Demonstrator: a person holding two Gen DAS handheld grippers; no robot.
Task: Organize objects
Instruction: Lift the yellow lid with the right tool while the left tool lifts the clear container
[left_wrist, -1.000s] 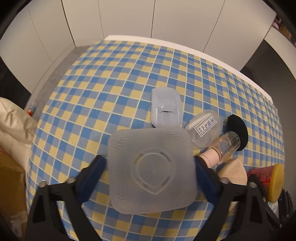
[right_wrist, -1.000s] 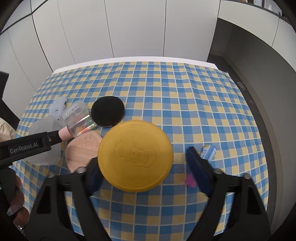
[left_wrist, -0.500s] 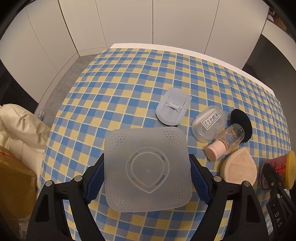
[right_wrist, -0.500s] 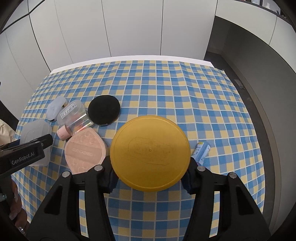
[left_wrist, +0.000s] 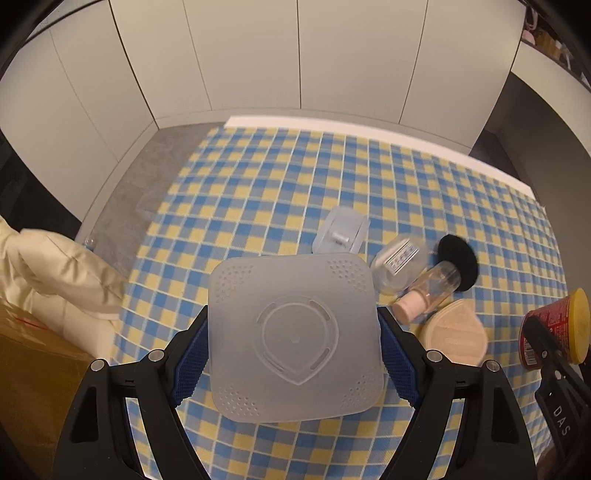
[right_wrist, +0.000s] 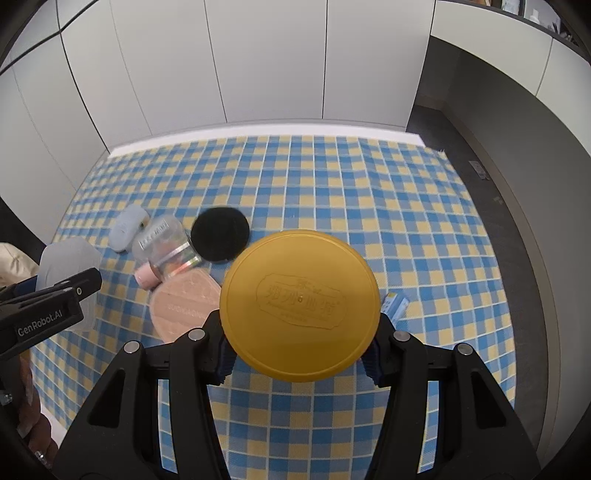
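Observation:
My left gripper (left_wrist: 293, 354) is shut on a frosted square plastic box (left_wrist: 293, 339), held above the checked tablecloth (left_wrist: 277, 199). The right gripper (right_wrist: 299, 350) is shut on a red can with a yellow lid (right_wrist: 299, 304), lifted off the cloth; the same can (left_wrist: 554, 332) shows at the right edge of the left wrist view. On the cloth lie a pink puff case (right_wrist: 184, 306), a clear bottle with a pink cap (right_wrist: 166, 262), a clear labelled tub (right_wrist: 159, 236), a black round puff (right_wrist: 220, 233) and a small clear case (right_wrist: 127, 228).
A small blue-and-white tube (right_wrist: 394, 305) lies on the cloth just right of the can. White cabinet doors (right_wrist: 273, 62) stand behind the table. A cream cushion (left_wrist: 55, 273) and a cardboard box (left_wrist: 33, 380) sit off the table's left side.
The right gripper's jaws closed on the yellow-lidded can and lifted it slightly. The left gripper rose with the frosted box, so the table looks farther away.

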